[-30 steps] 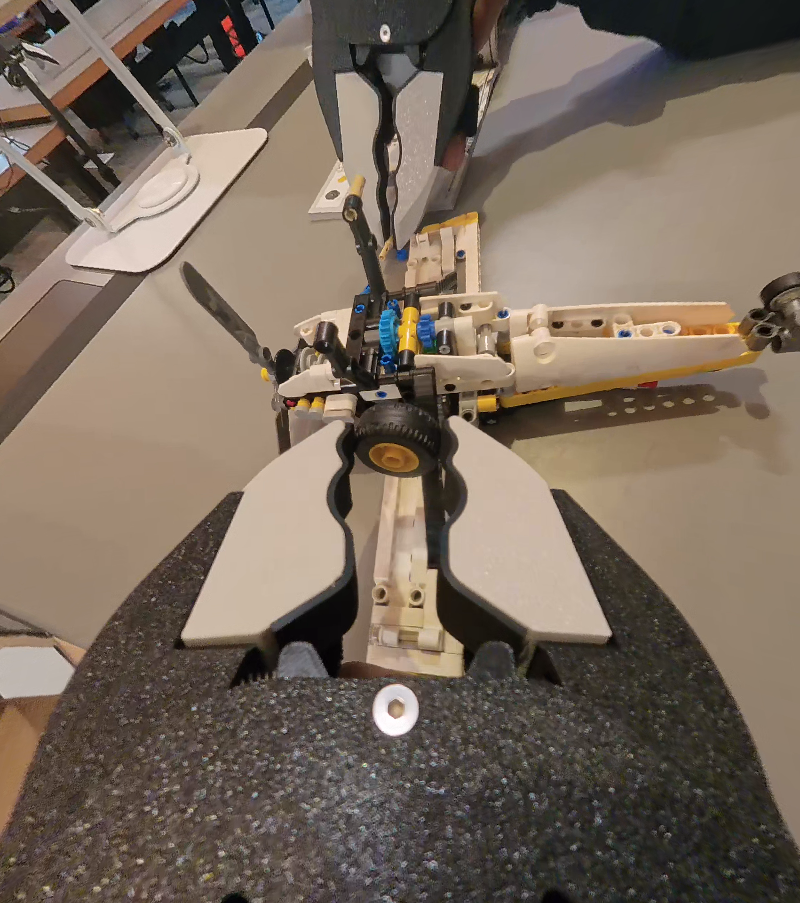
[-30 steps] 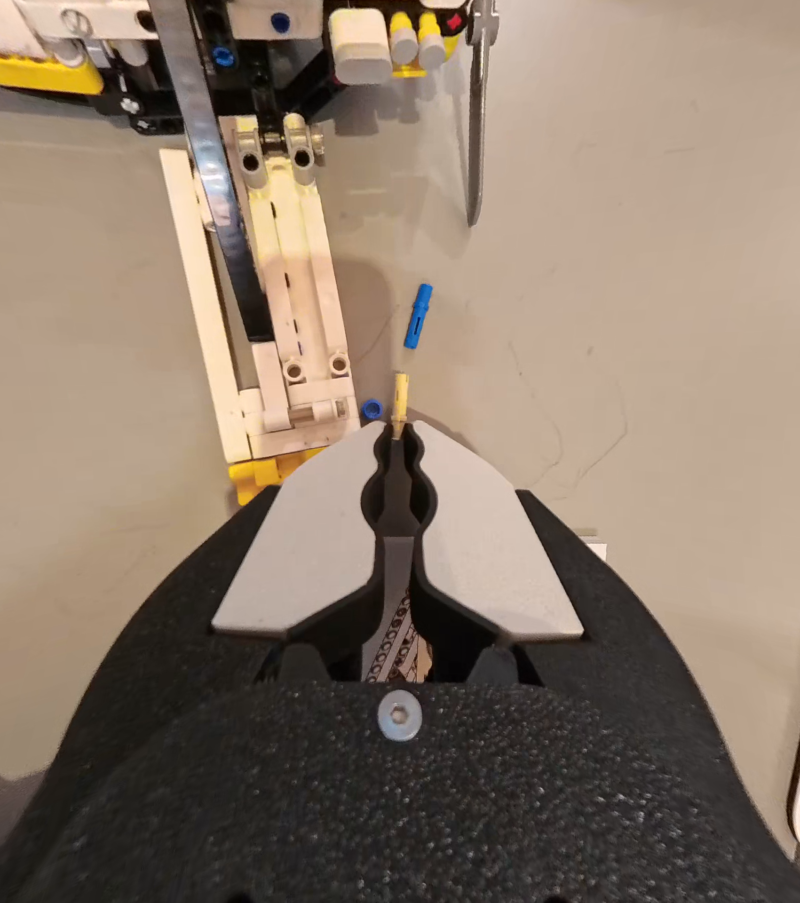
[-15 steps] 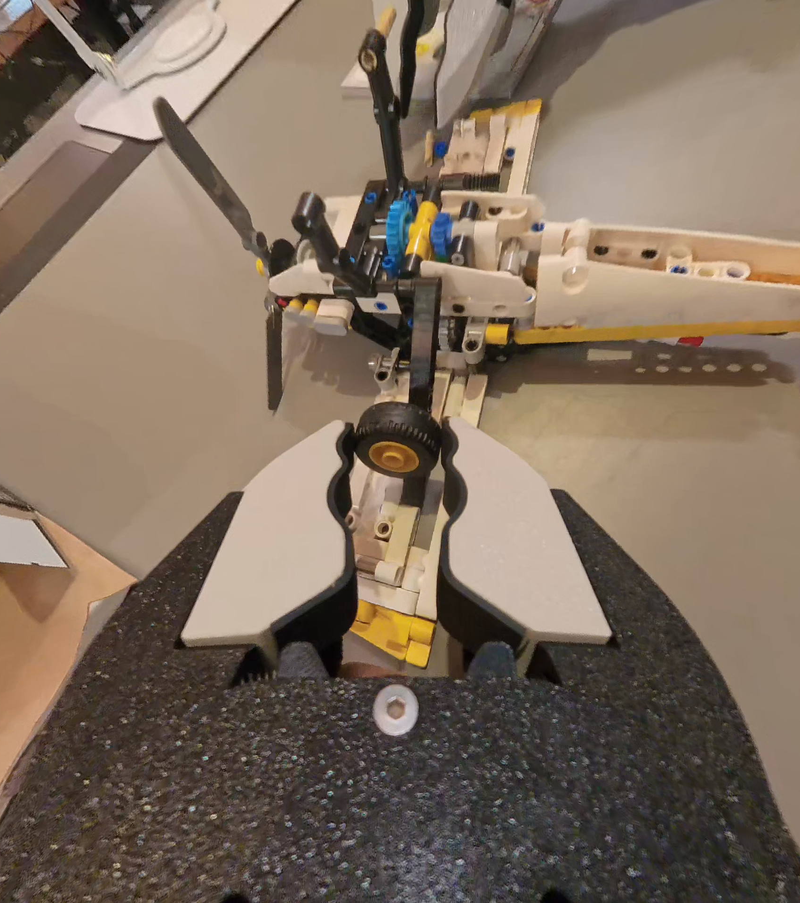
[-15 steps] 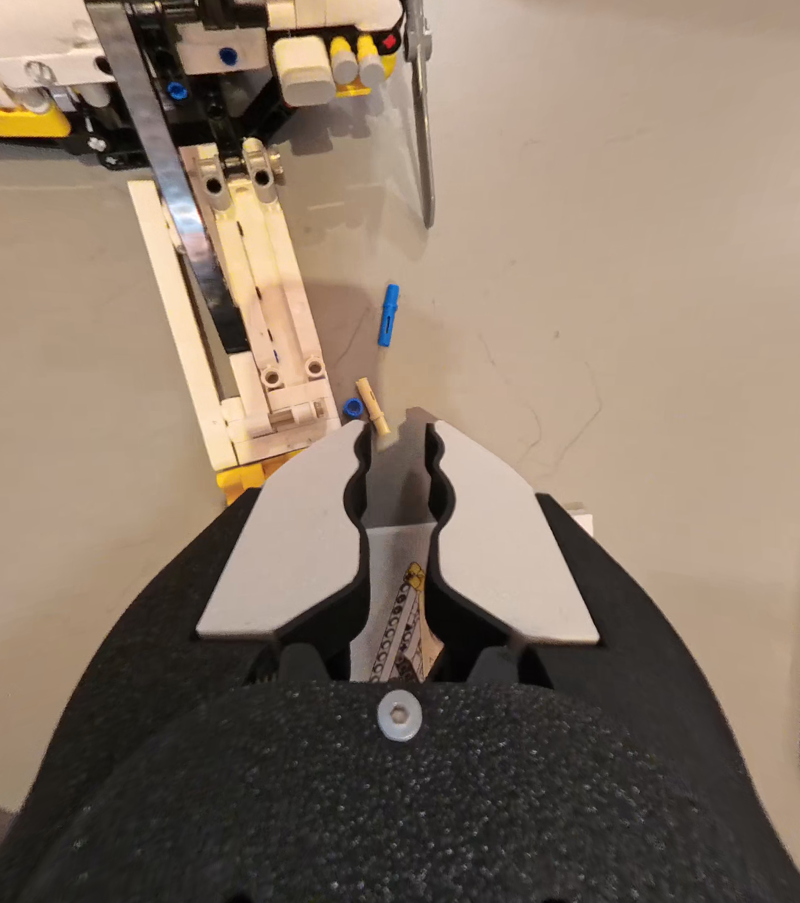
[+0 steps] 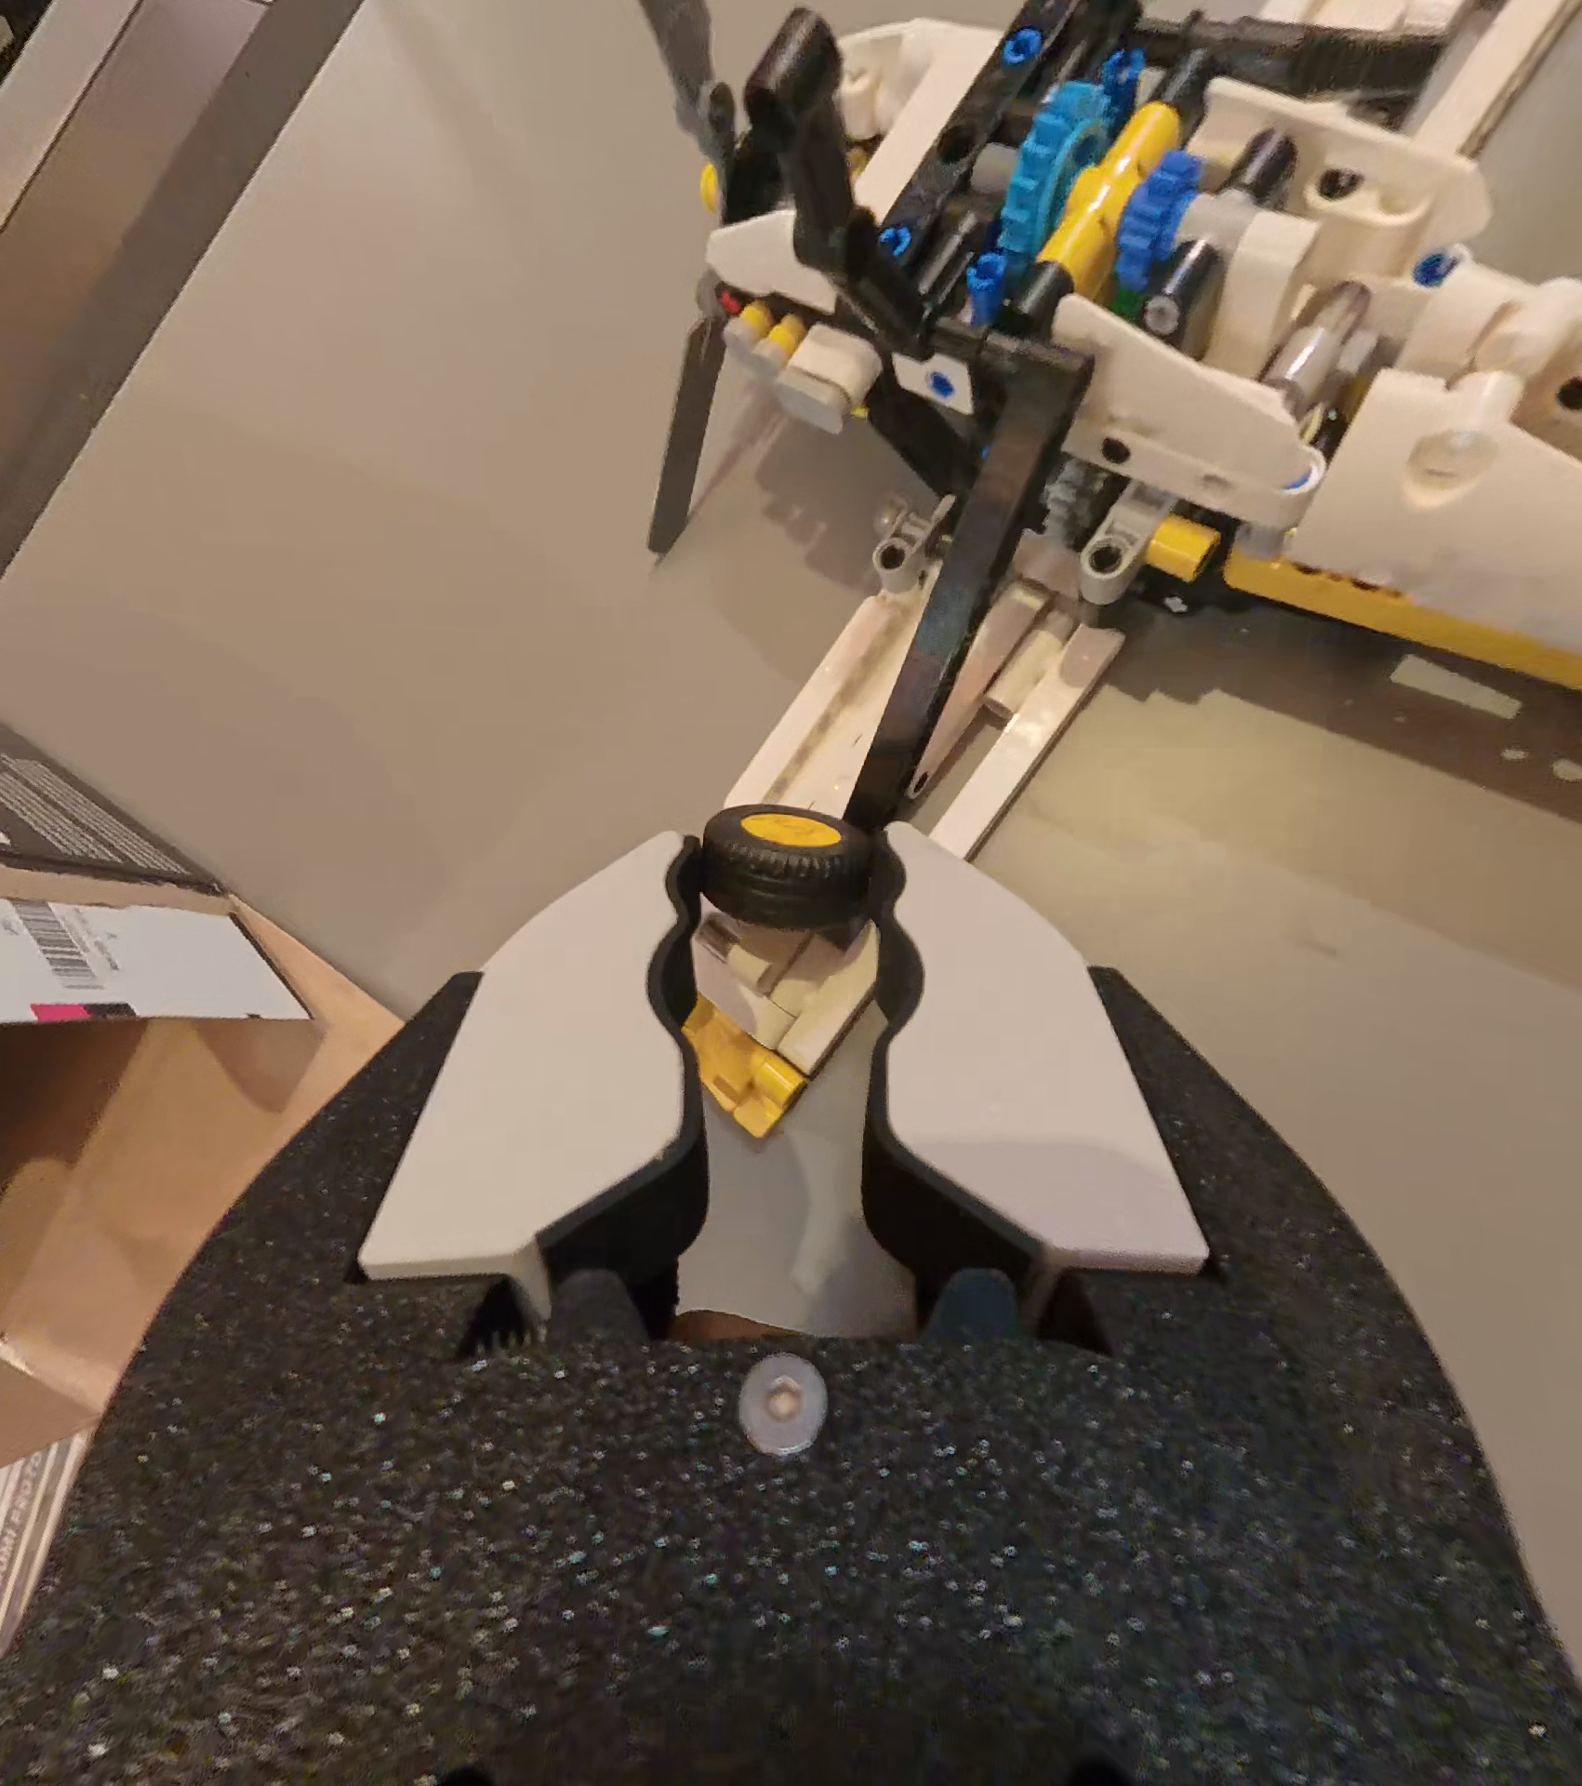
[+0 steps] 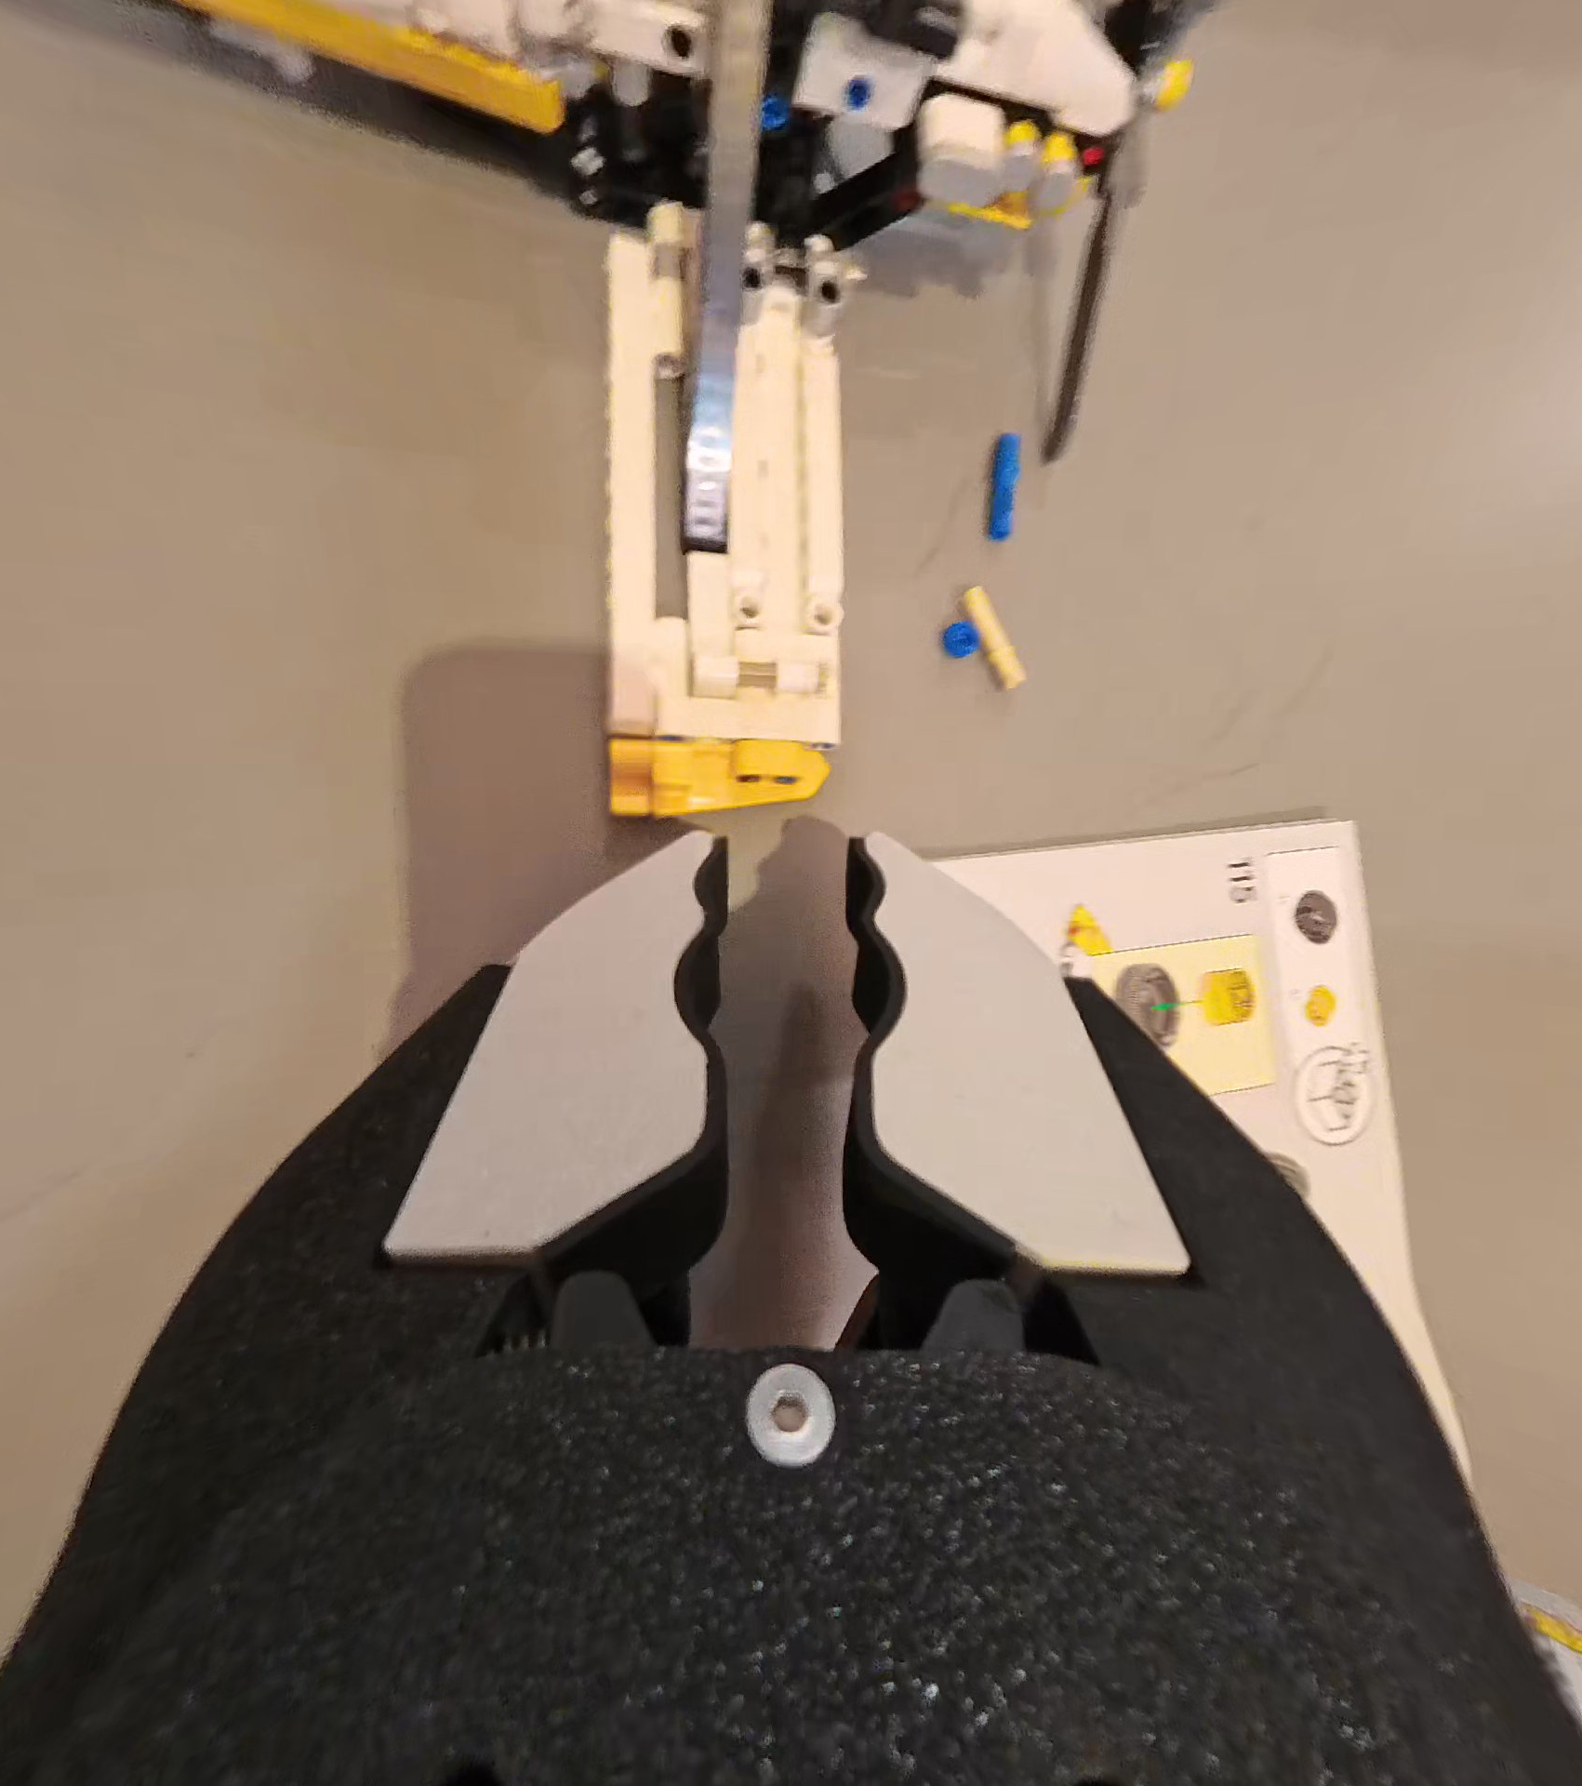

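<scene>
My left gripper (image 5: pixel 785 855) is shut on a small black wheel with a yellow hub (image 5: pixel 782 884); both pads press on the tyre. The wheel sits at the end of a black beam (image 5: pixel 961 599) that runs up into the white and yellow brick aeroplane model (image 5: pixel 1202 319). My right gripper (image 6: pixel 787 846) is open and empty, just short of the model's yellow wing tip (image 6: pixel 719 773). A tan pin (image 6: pixel 992 638), a small blue round piece (image 6: pixel 959 638) and a blue pin (image 6: pixel 1004 483) lie loose on the table to the right of the wing (image 6: pixel 748 483).
An open instruction booklet (image 6: pixel 1250 966) lies on the grey table to the right of my right gripper. A cardboard box (image 5: pixel 91 1160) and a dark box (image 5: pixel 43 290) stand to the left of my left gripper. The model's black propeller blade (image 5: pixel 685 445) points down to the table. It is some 6 cm from my right tips to the small blue round piece (image 6: pixel 959 638). To reach the tan pin (image 6: pixel 992 638) in a straight line is about 6 cm for my right fingers, about 20 cm for my left.
My right gripper opened and let go of the tan pin, which now lies on the table, then drew back and to the left. My left gripper, still holding the wheel, moved closer to the model and tilted.
</scene>
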`<control>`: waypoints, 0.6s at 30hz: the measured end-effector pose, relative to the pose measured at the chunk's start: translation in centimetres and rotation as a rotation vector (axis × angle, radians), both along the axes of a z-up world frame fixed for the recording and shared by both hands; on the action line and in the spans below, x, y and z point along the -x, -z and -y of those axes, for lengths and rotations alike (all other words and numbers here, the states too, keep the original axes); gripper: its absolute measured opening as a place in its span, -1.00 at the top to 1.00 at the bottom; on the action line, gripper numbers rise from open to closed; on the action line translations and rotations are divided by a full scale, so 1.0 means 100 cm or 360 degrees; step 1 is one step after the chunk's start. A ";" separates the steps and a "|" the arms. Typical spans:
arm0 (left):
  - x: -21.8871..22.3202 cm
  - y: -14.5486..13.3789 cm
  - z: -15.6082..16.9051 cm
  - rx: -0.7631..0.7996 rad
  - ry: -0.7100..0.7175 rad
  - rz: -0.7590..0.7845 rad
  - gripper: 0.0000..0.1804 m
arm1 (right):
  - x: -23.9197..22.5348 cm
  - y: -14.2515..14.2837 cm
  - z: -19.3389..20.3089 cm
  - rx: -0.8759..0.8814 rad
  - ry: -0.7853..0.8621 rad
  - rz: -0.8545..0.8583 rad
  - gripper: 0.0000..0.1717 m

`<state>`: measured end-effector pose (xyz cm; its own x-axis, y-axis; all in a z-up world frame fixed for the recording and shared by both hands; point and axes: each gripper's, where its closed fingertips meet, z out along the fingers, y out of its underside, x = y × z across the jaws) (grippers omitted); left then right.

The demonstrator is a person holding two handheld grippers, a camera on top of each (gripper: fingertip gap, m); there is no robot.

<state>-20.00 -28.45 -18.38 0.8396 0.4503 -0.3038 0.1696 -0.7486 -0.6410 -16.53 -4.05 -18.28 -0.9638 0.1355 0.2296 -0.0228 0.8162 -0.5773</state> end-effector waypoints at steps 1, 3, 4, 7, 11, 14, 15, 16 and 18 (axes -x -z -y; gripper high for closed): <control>0.003 0.000 -0.001 0.0003 -0.0005 0.0009 0.62 | -0.005 0.003 0.002 -0.0006 -0.0012 0.0002 0.73; 0.013 0.000 -0.004 -0.0006 -0.0019 0.0020 0.62 | -0.015 0.007 0.009 0.0003 -0.0031 0.0009 0.74; 0.019 0.000 -0.003 -0.0002 -0.0043 0.0015 0.62 | -0.017 0.008 0.014 0.0009 -0.0033 -0.0005 0.78; 0.039 -0.001 0.001 0.0036 -0.0100 -0.0008 0.62 | -0.015 0.006 0.026 0.0015 0.0008 -0.0087 0.78; 0.058 -0.007 0.022 0.0131 -0.0255 -0.0085 0.62 | -0.014 0.006 0.047 0.0076 0.0046 -0.0118 0.78; 0.056 -0.025 0.029 0.0075 -0.0328 -0.0167 0.62 | -0.011 0.005 0.053 0.0091 0.0064 -0.0188 0.78; 0.052 -0.034 0.028 0.0042 -0.0337 -0.0203 0.62 | -0.011 0.004 0.052 0.0097 0.0068 -0.0205 0.78; 0.046 -0.044 0.022 -0.0011 -0.0327 -0.0235 0.62 | -0.012 0.003 0.050 0.0107 0.0071 -0.0226 0.76; 0.023 -0.070 -0.004 -0.0163 -0.0209 -0.0314 0.62 | -0.015 -0.002 0.044 0.0156 0.0078 -0.0274 0.76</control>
<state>-22.34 -28.05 -11.37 0.7007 0.5886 -0.4032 0.1251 -0.6578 -0.7428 -15.04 -8.49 -18.12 -0.9032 0.2110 0.3738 -0.0896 0.7589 -0.6450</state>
